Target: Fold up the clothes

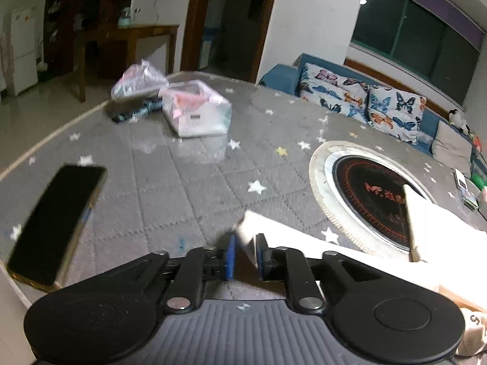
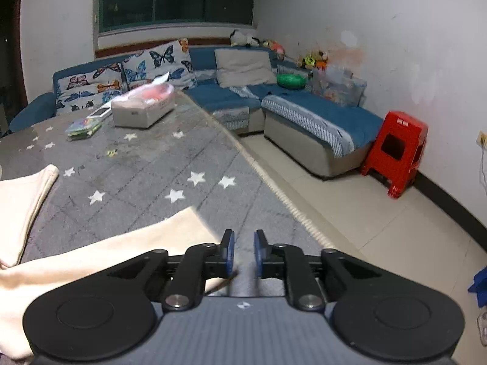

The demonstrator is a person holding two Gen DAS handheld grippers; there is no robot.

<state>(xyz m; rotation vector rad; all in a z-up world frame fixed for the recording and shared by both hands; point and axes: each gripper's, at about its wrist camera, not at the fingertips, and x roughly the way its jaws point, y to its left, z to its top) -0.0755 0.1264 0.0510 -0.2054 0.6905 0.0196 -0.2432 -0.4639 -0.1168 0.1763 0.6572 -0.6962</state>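
Note:
A cream garment (image 1: 441,228) lies on the grey star-patterned table cover (image 1: 170,188), spread from the lower right of the left wrist view. One corner of it reaches in between the blue pads of my left gripper (image 1: 246,255), close to the right pad. The jaws stand slightly apart, so the gripper is open. In the right wrist view the same garment (image 2: 121,252) fills the lower left, with a folded part (image 2: 21,200) at the left edge. My right gripper (image 2: 244,252) is open just right of the garment's corner, holding nothing, with only table cover between its fingers.
A black phone (image 1: 57,222) lies at the left table edge. A round black hob (image 1: 374,194) is set into the table. A wrapped box (image 1: 197,112), a plastic bag (image 1: 138,79) and another box (image 2: 143,106) sit further back. The table edge (image 2: 274,188), a blue sofa (image 2: 304,112) and a red stool (image 2: 395,149) lie to the right.

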